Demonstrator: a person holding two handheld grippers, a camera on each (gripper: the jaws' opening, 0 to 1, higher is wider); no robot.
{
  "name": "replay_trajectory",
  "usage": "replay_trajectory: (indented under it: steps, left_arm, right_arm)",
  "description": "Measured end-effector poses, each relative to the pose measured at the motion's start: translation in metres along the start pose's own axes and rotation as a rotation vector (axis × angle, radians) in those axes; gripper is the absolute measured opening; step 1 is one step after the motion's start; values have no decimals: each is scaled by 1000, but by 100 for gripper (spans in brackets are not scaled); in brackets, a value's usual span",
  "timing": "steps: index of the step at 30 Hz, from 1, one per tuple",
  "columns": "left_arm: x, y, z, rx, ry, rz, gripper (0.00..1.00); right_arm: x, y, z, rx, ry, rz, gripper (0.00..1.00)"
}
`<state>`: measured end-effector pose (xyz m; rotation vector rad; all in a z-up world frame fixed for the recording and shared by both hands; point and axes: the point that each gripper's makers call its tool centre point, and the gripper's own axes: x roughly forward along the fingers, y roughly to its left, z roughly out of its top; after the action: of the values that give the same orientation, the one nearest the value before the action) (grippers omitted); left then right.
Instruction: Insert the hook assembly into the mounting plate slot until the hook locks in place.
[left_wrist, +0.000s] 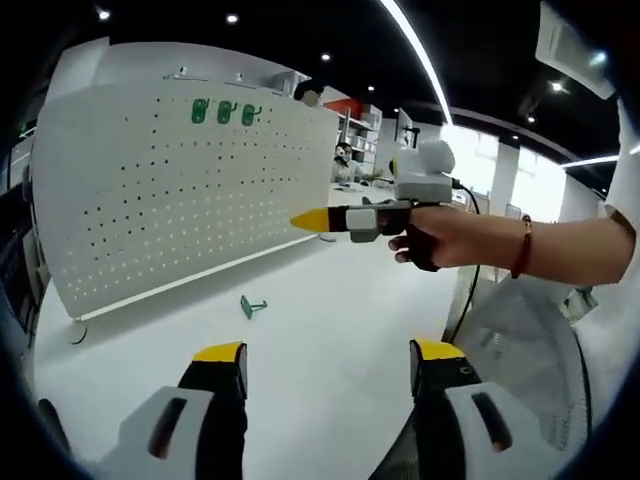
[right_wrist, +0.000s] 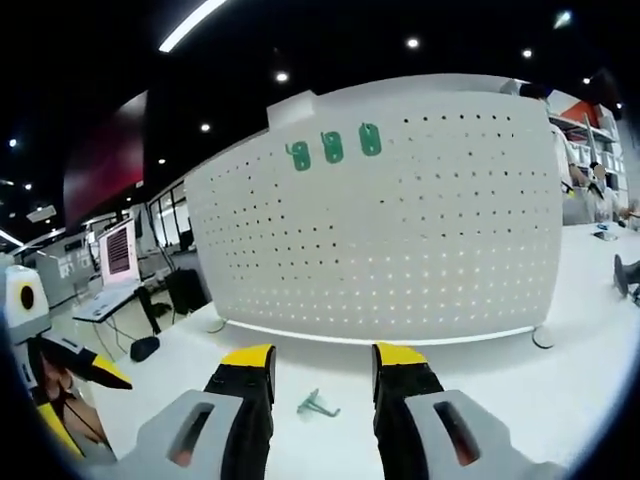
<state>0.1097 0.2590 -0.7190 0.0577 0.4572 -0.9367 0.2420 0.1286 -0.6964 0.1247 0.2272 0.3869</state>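
A white pegboard mounting plate stands upright on the white table. Three green hooks hang in a row near its top. A loose green hook assembly lies on the table in front of the plate. My left gripper is open, low over the table, with the loose hook ahead and to the left of its jaws. My right gripper is open and empty, the hook lying just beyond its jaws. In the left gripper view a hand holds the right gripper higher up, pointing at the plate.
A white wire fan guard sits at the table's right side. The plate rests on round feet. My left gripper shows at the left edge of the right gripper view. A lit screen and shelves stand farther back.
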Motion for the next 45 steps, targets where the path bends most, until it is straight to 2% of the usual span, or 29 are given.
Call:
replay_trajectory:
  steps: [9, 13, 18, 29, 45]
  left_arm:
    - [10, 6, -3, 0, 25, 2, 67]
    - [14, 12, -3, 2, 38, 28, 68]
    - [19, 17, -3, -13, 36, 39, 66]
    - [31, 23, -15, -29, 91, 55, 60]
    - [50, 42, -21, -32, 134, 96, 54]
  right_arm:
    - [-4, 0, -5, 9, 2, 10, 39]
    - [-8, 6, -8, -8, 10, 24, 39]
    - [-9, 6, -12, 1, 19, 32, 39]
    - [-15, 6, -16, 10, 24, 50, 39]
    - [-22, 14, -18, 47, 14, 73, 39]
